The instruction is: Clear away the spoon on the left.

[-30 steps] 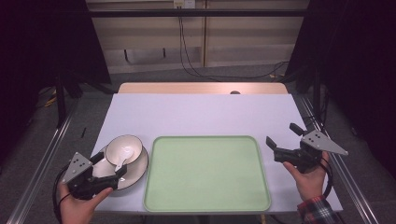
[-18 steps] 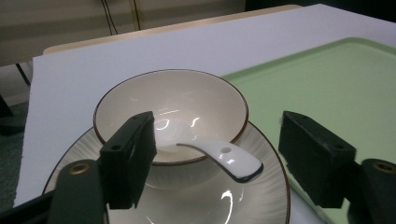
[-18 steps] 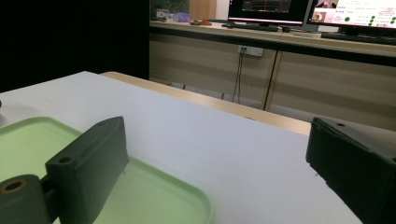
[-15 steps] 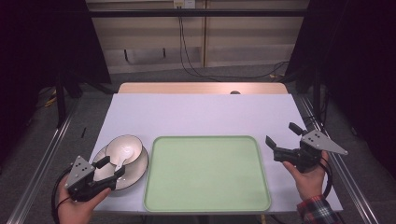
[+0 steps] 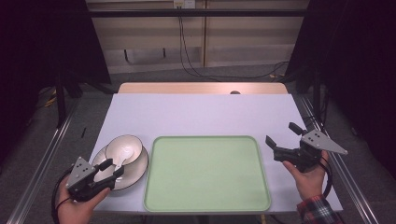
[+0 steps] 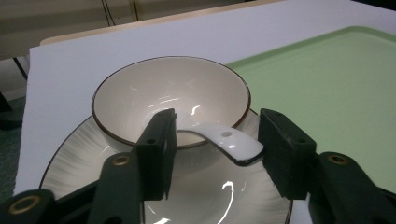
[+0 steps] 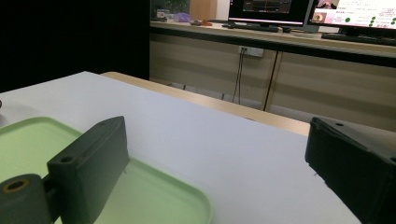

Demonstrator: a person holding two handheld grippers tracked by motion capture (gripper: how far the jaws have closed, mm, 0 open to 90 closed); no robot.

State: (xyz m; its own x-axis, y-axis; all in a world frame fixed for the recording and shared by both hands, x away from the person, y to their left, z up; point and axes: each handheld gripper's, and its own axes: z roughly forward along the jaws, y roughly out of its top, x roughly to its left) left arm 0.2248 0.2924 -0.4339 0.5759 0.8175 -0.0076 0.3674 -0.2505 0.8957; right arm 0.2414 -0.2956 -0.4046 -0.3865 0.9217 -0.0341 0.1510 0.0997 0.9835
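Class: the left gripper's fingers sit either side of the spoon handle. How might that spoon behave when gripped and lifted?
The spoon looks glazed and glossy, so probably slippery. It seems ceramic: stiff, likely to chip if dropped. Its curved handle overhangs the bowl rim, so it may pivot.

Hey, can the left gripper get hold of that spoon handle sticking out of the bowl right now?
Probably yes: the left gripper already brackets the spoon handle, jaws just closing, nothing between; only the bowl rim sits close behind.
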